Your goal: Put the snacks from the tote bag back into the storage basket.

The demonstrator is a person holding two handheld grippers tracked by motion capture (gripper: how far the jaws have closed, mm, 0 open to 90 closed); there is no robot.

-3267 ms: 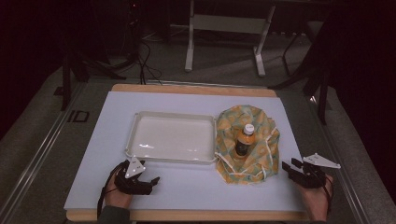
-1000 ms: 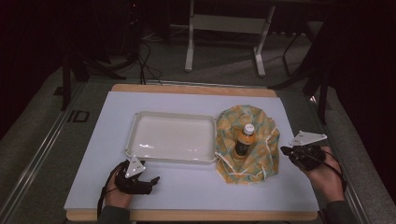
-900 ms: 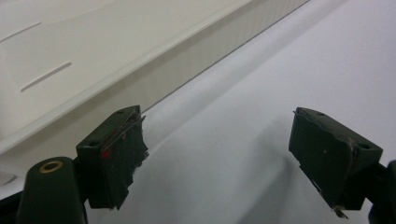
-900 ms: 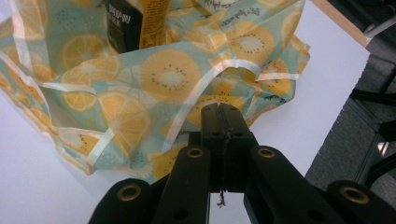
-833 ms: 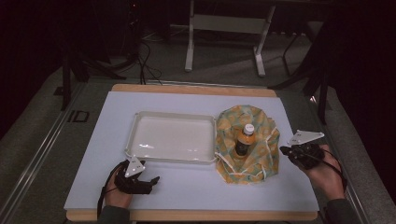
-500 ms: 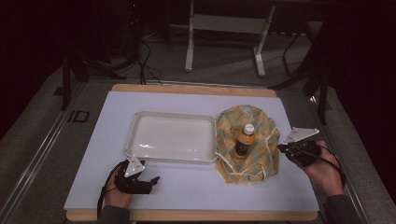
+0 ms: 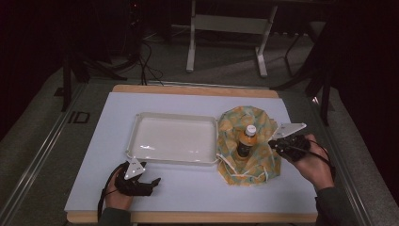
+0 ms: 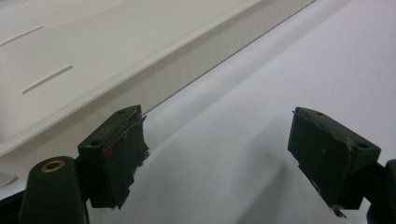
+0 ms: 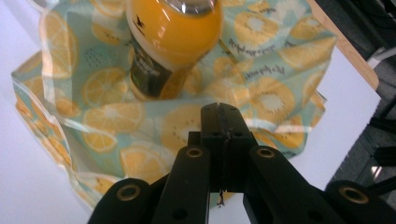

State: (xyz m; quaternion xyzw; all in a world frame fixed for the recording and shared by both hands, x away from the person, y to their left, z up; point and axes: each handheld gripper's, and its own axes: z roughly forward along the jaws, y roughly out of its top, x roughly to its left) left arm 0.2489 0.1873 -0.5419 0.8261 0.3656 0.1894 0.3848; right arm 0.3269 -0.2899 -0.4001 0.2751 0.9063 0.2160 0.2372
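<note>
Item: orange-drink bottle (image 7: pixel 246 141) upright within citrus-print cloth bag (image 7: pixel 254 162), at 3 o'clock of the white tray (image 7: pixel 141 155); right gripper (image 7: pixel 275 145), jaws pressed together, at the bag's 3 o'clock edge, apparently for pinching cloth; left gripper (image 7: pixel 153 181), jaws wide, empty, idle at 7 o'clock.

One bottle (image 7: pixel 246 141), one patterned bag (image 7: pixel 256 165), one tray (image 7: pixel 141 123), two grippers.

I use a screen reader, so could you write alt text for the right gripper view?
The right gripper, jaws shut together, points at a lemon-print cloth bunched around an upright orange drink bottle. The cloth lies on a white table, whose wooden edge crosses the upper right.
</note>
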